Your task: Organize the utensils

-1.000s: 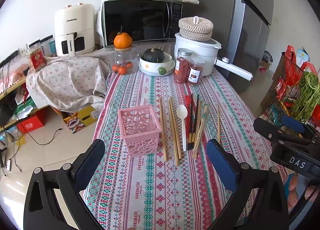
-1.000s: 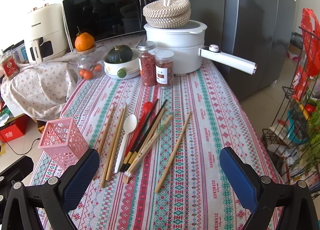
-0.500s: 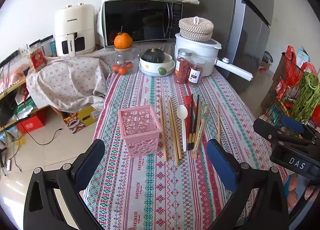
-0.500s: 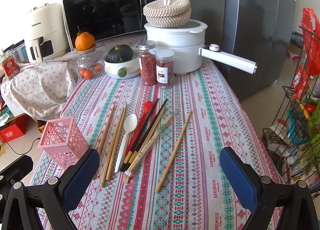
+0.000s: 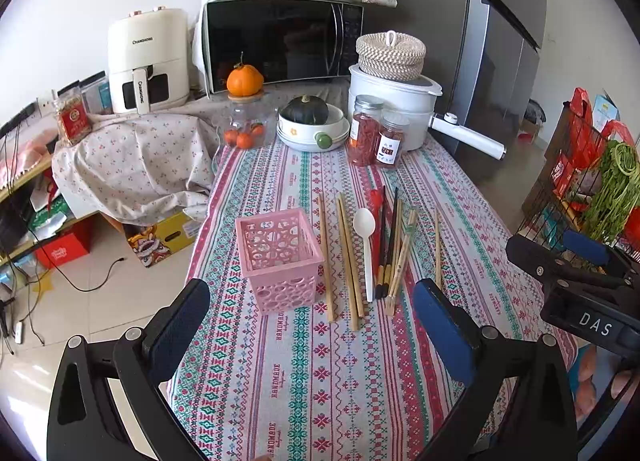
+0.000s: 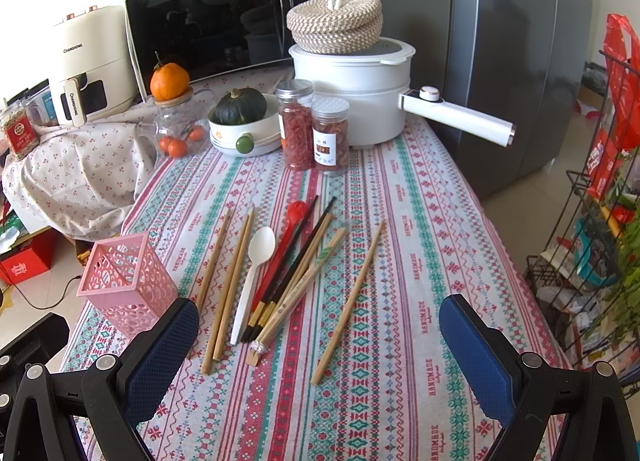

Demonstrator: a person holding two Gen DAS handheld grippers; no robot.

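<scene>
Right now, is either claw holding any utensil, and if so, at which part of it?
Nothing is held. The left claw and the right claw are both open and empty; the white spoon and the chopsticks lie on the tablecloth.

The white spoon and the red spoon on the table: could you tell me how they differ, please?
The white spoon lies in full view, while the red spoon is partly covered by dark chopsticks. The white spoon's bowl sits nearer the grippers; the red spoon's reaches farther toward the jars. Both lie flat on the tablecloth, bowls pointing away.
</scene>
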